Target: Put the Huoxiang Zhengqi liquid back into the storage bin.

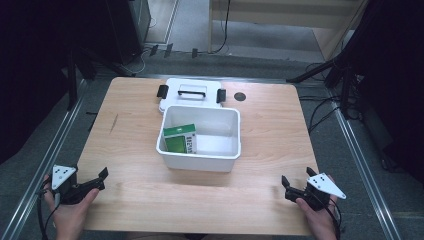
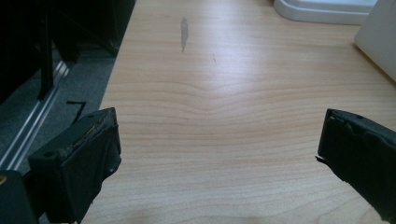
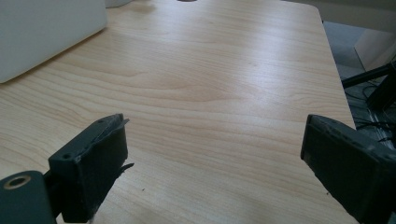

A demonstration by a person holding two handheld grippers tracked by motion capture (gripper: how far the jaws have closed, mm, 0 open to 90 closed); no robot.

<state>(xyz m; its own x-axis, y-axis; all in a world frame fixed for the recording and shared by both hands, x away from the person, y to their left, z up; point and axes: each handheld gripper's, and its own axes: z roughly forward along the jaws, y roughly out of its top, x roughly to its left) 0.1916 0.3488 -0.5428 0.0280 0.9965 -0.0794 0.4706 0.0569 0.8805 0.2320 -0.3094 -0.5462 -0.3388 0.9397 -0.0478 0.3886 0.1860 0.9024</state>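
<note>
A white open bin [image 1: 200, 161] stands at the middle of the wooden table [image 1: 130, 125], with a green and white box [image 1: 181, 138] leaning in its left half. Behind it lies the bin's white lid [image 1: 192, 86] with a black handle and black side clips. My left gripper [image 1: 100, 180] rests near the front left corner, open and holding nothing. Its jaws [image 2: 217, 140] stand wide apart over bare wood. My right gripper [image 1: 298, 177] sits near the front right corner, also open and holding nothing [image 3: 215, 140]. Both are well short of the bin.
A small dark round spot [image 1: 240, 96] marks the table right of the lid. Black stands and cables [image 1: 345, 85] flank the table on the floor. The bin's wall [image 2: 379, 37] and the lid's edge [image 2: 327, 11] show far right in the left gripper view. The bin's wall [image 3: 46, 32] shows far left in the right gripper view.
</note>
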